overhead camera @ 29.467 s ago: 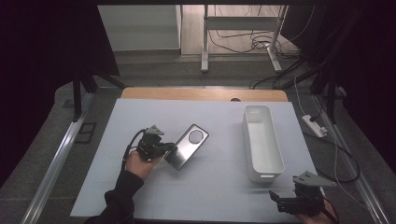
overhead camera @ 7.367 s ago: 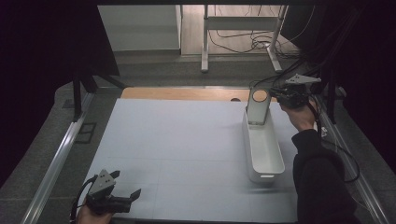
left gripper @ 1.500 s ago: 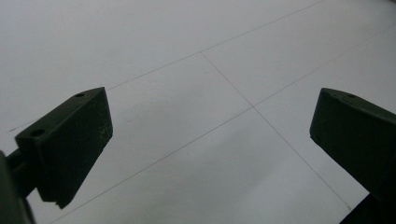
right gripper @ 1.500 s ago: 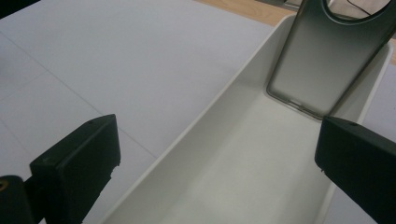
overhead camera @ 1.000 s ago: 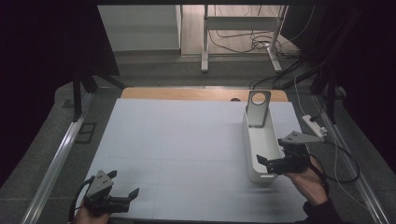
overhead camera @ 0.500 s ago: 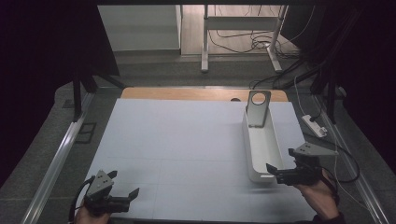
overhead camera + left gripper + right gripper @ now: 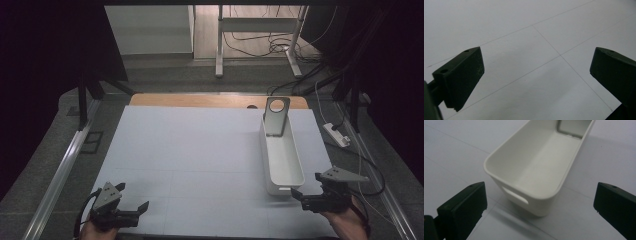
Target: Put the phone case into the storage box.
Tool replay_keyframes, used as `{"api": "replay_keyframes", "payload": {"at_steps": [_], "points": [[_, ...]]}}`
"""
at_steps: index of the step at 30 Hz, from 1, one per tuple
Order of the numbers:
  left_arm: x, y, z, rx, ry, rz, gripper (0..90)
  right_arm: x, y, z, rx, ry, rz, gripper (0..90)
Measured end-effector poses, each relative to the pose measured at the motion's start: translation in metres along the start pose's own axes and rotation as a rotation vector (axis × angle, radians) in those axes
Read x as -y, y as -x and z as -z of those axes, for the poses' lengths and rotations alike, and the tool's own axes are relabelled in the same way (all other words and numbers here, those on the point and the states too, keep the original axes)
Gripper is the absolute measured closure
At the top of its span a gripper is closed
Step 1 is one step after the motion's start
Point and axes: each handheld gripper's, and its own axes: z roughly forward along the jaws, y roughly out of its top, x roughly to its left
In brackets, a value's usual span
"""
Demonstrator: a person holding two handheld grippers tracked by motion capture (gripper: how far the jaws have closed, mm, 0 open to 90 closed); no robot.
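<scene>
Beside the white bin (image 7: 282, 165), right tool (image 7: 299, 196) released, left tool (image 7: 140, 209) released, no readable writing

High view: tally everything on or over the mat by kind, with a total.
White bin: 1
Grey metal piece with a round hole, standing in the bin's far end: 1
Hand-held gripper, left and right, both open: 2
Total: 4

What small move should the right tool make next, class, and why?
Probably none beyond settling on the mat near the person's edge: the grey object with a round hole already stands propped inside the far end of the white bin. The right tool is open and holds nothing, just short of the bin's near end. The left tool is open too, low over the bare mat.
</scene>
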Motion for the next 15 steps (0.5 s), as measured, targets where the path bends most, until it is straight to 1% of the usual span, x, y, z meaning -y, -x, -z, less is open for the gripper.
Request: {"api": "replay_keyframes", "payload": {"at_steps": [8,13,15], "points": [[0.000,0.000,0.000,0.001,-0.001,0.007,0.3,0.016,-0.004,-0.001,0.007,-0.034,-0.012,0.0],[0.000,-0.001,0.000,0.000,0.001,0.009,0.3,0.028,-0.003,-0.005,0.030,-0.070,-0.017,0.0],[0.000,-0.001,0.000,0.001,-0.001,0.009,0.3,0.032,-0.003,-0.007,0.031,-0.077,-0.017,0.0]]}}
